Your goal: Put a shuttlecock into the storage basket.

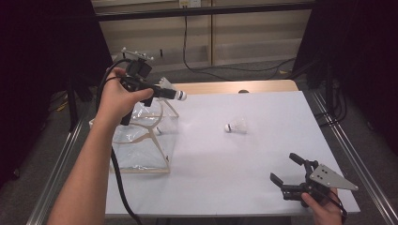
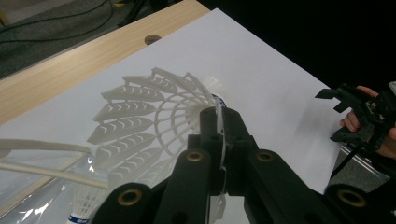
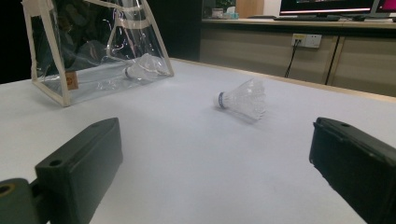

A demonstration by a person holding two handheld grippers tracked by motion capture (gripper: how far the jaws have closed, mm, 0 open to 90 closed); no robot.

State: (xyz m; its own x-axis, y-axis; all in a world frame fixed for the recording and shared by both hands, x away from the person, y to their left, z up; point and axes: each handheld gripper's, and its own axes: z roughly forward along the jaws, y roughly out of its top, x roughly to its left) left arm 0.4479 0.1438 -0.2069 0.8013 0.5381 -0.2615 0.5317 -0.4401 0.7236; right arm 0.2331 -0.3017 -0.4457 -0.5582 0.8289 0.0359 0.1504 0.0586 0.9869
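Left gripper view: left tongs (image 2: 219,140) clamped on shuttlecock (image 2: 154,112); right tongs (image 1: 287,169) agape, empty; no legible writing.

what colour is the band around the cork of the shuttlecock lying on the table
Blue, on the loose shuttlecock; clearest in the right gripper view.

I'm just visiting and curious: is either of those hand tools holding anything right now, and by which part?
The left tool pinches a white shuttlecock by the edge of its skirt. The right tool stands open and holds nothing.
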